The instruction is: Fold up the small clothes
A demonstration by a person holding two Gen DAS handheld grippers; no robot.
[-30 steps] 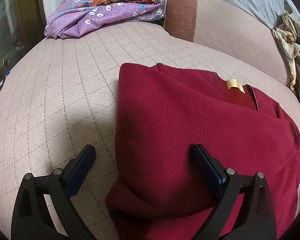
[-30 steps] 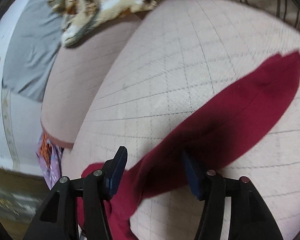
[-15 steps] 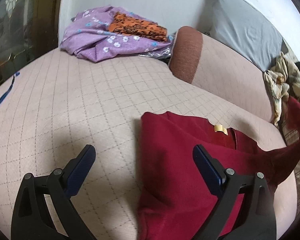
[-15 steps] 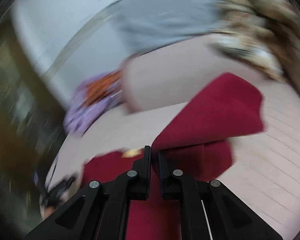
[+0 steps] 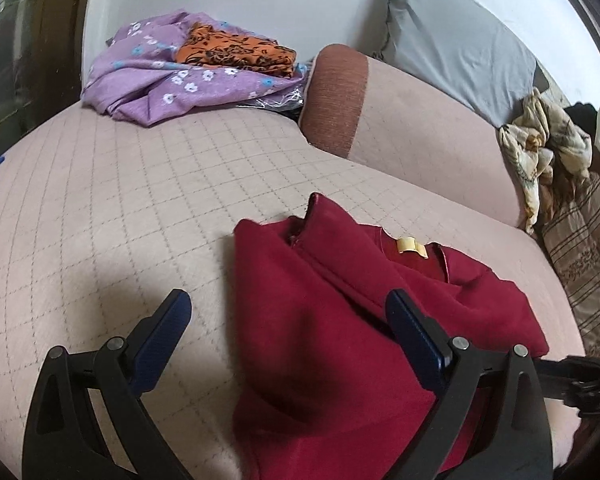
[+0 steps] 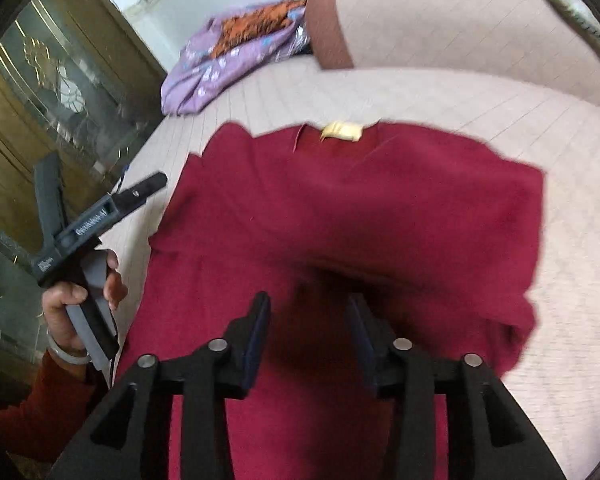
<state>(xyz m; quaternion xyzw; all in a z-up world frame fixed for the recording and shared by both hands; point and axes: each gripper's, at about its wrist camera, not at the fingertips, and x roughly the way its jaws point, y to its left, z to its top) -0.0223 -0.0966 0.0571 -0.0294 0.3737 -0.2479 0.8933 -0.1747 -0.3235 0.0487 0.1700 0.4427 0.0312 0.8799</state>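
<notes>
From the left wrist, the left tool [image 5: 286,332] hangs low with its blue-padded jaws spread wide and empty, above the left edge of the soft dark-red knit sweater [image 5: 352,320] lying partly folded on the beige quilted grid-stitched sofa seat [image 5: 140,208]. From the right wrist, the right tool [image 6: 308,332] tilts down over the sweater's middle, jaws apart and gripping nothing, while a bare hand [image 6: 76,296] holds the left tool's grey handle beside the fuzzy fabric.

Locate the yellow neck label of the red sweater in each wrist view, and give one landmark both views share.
Left wrist: the yellow label sits right of centre, inside the collar of the red sweater, beyond the right fingertip.
Right wrist: the yellow label is near the top centre, at the sweater's far edge.
Shared landmark: the purple floral cloth with orange fabric on it, upper left in both.
</notes>
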